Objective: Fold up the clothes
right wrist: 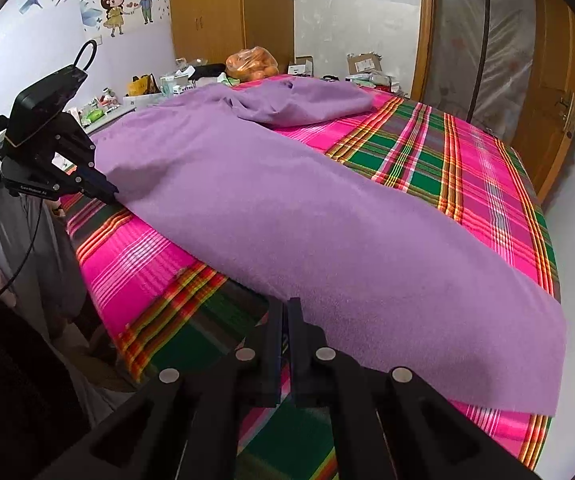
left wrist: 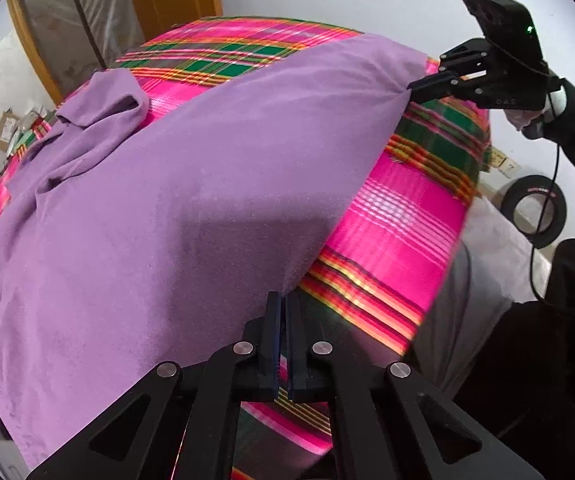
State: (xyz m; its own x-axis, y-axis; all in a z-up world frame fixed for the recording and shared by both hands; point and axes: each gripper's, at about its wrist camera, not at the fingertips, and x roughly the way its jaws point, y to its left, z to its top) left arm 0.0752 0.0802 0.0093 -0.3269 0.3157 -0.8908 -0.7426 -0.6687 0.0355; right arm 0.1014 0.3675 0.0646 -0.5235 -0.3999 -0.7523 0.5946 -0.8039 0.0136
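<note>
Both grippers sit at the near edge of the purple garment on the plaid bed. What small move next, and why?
Probably lift both corners slightly together. The left gripper and right gripper are shut at the near hem of the purple fleece garment, which lies spread flat on the pink-and-green plaid bedcover, ready to fold away.

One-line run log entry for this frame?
step: grasp hem | left tool: shut on purple garment | right tool: shut on purple garment | surface: plaid bedspread

Plain purple garment [right wrist: 287,208] on pink-green plaid bedsheet [right wrist: 467,152]
</note>
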